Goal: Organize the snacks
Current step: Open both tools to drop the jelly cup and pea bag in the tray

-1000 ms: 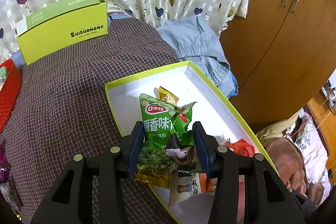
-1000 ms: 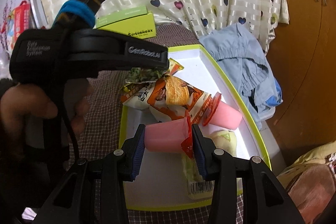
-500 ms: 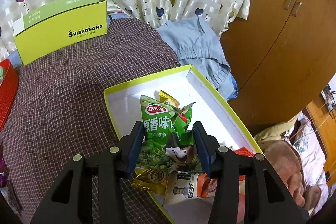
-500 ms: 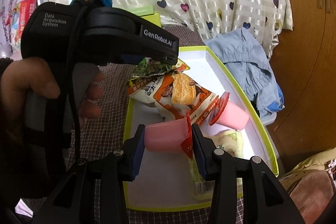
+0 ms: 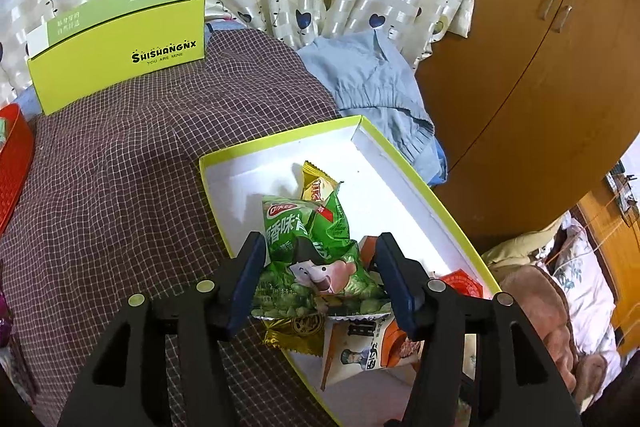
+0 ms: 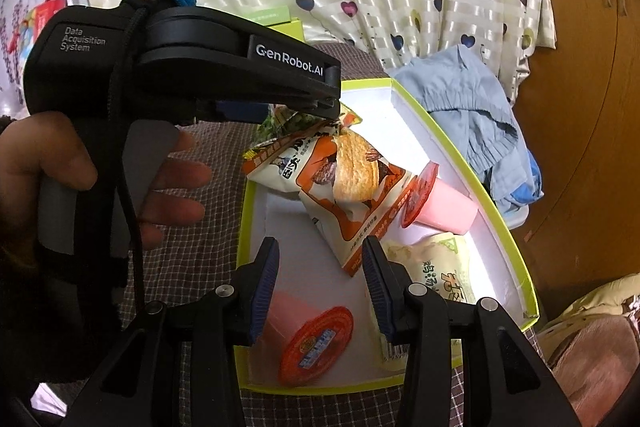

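Note:
A white tray with a lime rim (image 5: 280, 139) lies on the checked cloth and holds the snacks. My left gripper (image 5: 320, 267) straddles a green snack bag (image 5: 304, 239). Its jaws are opening and the bag rests on a gold candy (image 5: 318, 185) and an orange-and-white crisp bag (image 5: 368, 351). My right gripper (image 6: 320, 267) hangs open over the tray's near end (image 6: 500, 227) with nothing between its pads. A pink cup with a red lid (image 6: 312, 339) lies on the tray floor just below it. A second pink cup (image 6: 444, 207) leans at the right wall.
A hand (image 6: 168, 187) holds the left tool's black body (image 6: 180, 59), which fills the left of the right wrist view. A lime box (image 5: 116, 55) stands at the back. There is a red basket (image 5: 12, 163) at the left edge, a blue garment (image 5: 372, 87) and a wooden cupboard (image 5: 540, 47).
The left jaws have spread apart and the green bag has sagged flatter between them. The pink cup has left the right gripper's pads and now lies on the tray floor.

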`<state>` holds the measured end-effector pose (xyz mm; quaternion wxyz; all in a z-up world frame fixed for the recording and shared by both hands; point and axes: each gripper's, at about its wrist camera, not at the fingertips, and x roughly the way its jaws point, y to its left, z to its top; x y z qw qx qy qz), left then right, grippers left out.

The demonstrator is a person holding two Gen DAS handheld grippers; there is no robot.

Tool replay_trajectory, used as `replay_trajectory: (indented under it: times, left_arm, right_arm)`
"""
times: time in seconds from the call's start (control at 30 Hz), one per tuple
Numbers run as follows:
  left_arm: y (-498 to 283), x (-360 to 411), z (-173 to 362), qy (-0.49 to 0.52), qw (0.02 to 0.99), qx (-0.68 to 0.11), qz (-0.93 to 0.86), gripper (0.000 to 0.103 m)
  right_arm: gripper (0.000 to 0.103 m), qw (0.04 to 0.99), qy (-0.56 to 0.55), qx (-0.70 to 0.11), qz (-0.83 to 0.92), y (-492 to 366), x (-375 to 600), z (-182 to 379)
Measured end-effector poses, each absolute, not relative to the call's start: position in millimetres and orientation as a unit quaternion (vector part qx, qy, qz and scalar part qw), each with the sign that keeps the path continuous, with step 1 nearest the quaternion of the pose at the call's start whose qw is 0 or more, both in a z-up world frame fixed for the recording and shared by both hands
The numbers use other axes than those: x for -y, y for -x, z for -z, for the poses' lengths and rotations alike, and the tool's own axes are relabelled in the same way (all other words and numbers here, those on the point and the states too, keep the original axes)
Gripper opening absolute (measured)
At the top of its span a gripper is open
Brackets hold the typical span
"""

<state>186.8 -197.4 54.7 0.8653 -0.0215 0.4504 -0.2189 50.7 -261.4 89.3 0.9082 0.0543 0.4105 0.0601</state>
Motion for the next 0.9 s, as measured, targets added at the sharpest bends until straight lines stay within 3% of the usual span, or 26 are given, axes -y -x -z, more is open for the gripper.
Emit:
replay_trajectory:
  times: [0.1,0.37,0.9]
  left_arm:
    - [-186,195,-54,0.03,0.864,-0.452,0.221,0.064]
    - [-179,187,-60,0.032,0.869,-0.444,0.215,0.064]
    - [-145,155,-80,0.014,0.891,-0.416,0.183,0.064]
  right_arm:
    - [0.047,0.908,-0.055,-0.413,-0.056,-51,262,-90]
    - [0.069,0.909,-0.072,-0.408,-0.044,-50,269,-90]
    - [0.074,0.906,-0.081,-0.412,-0.048,-51,263,-99]
